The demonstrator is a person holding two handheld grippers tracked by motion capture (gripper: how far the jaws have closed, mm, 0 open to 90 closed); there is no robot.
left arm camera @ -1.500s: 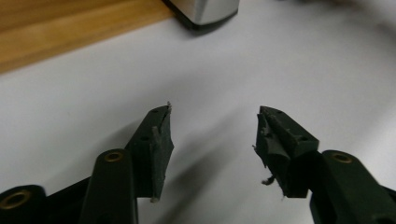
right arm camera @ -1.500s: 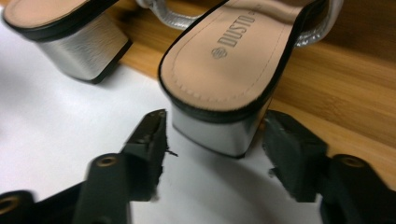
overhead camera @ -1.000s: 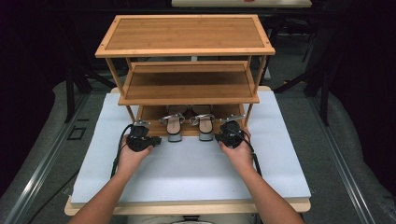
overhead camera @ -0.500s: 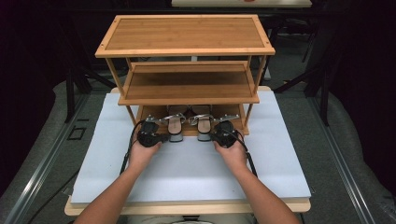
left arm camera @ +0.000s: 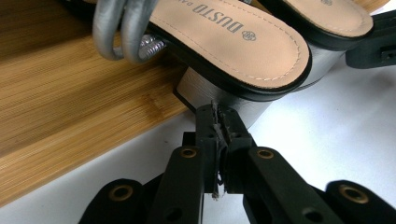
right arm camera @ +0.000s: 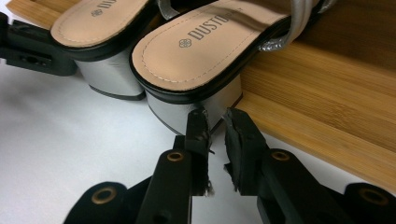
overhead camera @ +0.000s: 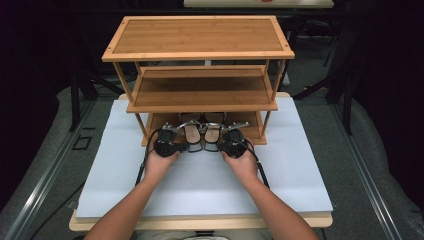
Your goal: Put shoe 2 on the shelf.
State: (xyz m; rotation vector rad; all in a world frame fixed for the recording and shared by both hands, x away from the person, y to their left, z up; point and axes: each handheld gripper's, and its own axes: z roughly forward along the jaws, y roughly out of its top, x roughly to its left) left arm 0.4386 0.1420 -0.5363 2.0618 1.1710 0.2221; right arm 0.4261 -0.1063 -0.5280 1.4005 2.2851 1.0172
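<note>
White foam-covered table (overhead camera: pixel 200 185) runs across the lower frame of the high view, dark room behind.

Nearest, bottom of frame: 2 forearms come in, left hand (overhead camera: pixel 159 161) and right hand (overhead camera: pixel 242 162), each w/ 1 black two-jaw tool, so 2 tools.

Left tool (left arm camera: pixel 218 114): jaws have just been closing and are now pressed together, nothing between them. Tips sit right at the silver block heel of the left beige-insole, silver-strap sandal (left arm camera: pixel 233 42); can't tell if touching or a hair off.

Right tool (right arm camera: pixel 215 119): jaws brought together to a thin slit, empty. Tips are just below and in front of the silver heel of the right matching sandal (right arm camera: pixel 201 51).

Sandals: 2, side by side, center frame in the high view, on the bottom shelf (left arm camera: pixel 70 93). Heels hang past the shelf's front edge over the table. Long axis of each runs near to far, heel toward the hands, toe into the rack.

So each sandal lies straight ahead of its own tool, heel end first. Left hand is nearer the left one, right hand nearer the right.

Judgement: w/ jaws together, tips could only nudge the heels; a grab needs them spread first.

Farther up: 1 bamboo three-shelf rack (overhead camera: pixel 200 35). Middle and top shelves are bare.
</note>
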